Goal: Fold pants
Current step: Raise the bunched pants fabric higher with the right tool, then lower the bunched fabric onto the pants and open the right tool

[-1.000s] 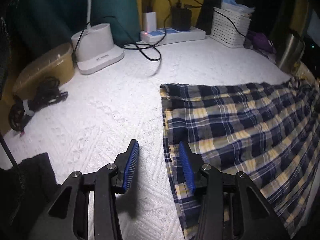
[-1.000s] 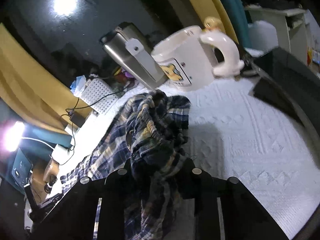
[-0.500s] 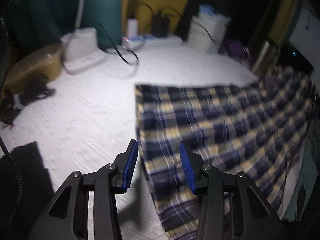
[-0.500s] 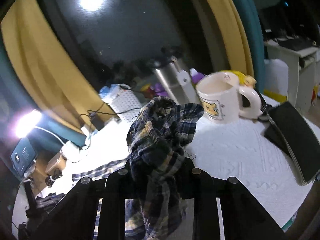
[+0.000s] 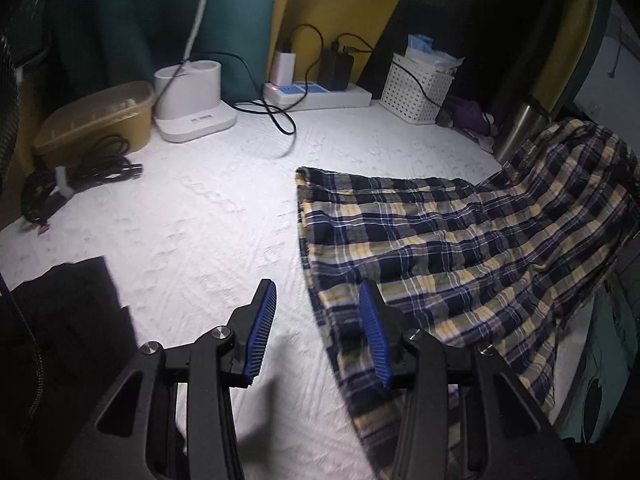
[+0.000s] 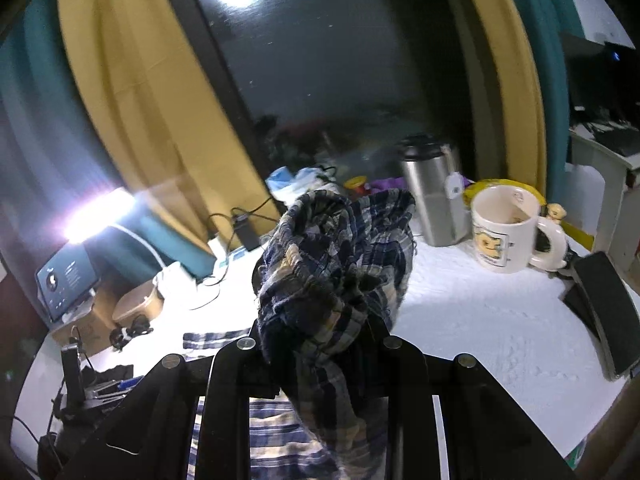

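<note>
In the left wrist view, the left gripper hovers with its blue pads spread apart and nothing between them, over the near left edge of the plaid pants. The pants lie flat on the white tablecloth, their left hem running straight from back to front, while their right end rises off the surface. Bare cloth stretches to the left of the hem, bounded by a black garment at the near left, a coiled cable, a tan container, a white lamp base, a power strip and a white basket along the back.

In the right wrist view, the right gripper is clenched on a bunched end of the pants, lifted above the table. Bare cloth lies to the right, edged by a steel flask, a mug and a black case.
</note>
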Tool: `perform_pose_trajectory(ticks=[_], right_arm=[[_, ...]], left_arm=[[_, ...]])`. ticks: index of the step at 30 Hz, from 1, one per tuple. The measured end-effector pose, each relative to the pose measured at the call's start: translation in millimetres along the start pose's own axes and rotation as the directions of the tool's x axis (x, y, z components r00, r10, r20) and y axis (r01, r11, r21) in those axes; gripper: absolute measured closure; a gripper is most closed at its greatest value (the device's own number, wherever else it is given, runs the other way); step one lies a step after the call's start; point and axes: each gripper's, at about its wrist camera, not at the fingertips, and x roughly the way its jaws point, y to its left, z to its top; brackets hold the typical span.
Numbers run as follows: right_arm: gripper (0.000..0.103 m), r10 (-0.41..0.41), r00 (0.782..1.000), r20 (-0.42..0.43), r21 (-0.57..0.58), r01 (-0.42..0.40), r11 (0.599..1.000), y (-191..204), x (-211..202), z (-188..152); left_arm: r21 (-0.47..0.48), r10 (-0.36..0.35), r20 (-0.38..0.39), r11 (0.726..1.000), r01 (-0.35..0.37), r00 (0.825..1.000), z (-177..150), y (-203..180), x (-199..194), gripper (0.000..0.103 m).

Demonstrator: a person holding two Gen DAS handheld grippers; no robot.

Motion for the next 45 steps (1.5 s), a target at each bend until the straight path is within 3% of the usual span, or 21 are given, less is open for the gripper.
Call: perform_pose_trajectory(ticks=[11, 20, 31, 45], right_arm=[[0.077, 0.051, 0.996, -0.071, -0.107, -0.058, 0.993, 68.5, 33.8, -5.5], [0.077, 0.074, 0.983, -0.168, -0.14, -0.098, 0.985, 109.6, 74.8, -29.7], [0.077, 0.094, 0.944, -0.317, -0.171, -0.154, 0.973, 150.5, 125.6, -74.1], [0.076, 0.056, 0.904, -0.424, -0.262, -0.182, 0.948, 190.3, 145.1, -122.8]], left_arm=[[-0.046, 0.022, 0.072, 0.999, -0.019, 0.997, -10.9, 35.9, -41.9, 0.06], [-0.058, 0.041, 0.065, 0.998, -0.037, 0.997, -20.0, 56.8, -51.6, 0.06], [-0.098, 0.057, 0.056, 0.994, -0.052, 0.997, -31.0, 76.0, -59.3, 0.06], [-0.103, 0.062, 0.07, 0.993, -0.055, 0.996, -36.3, 73.5, -71.0, 0.06]])
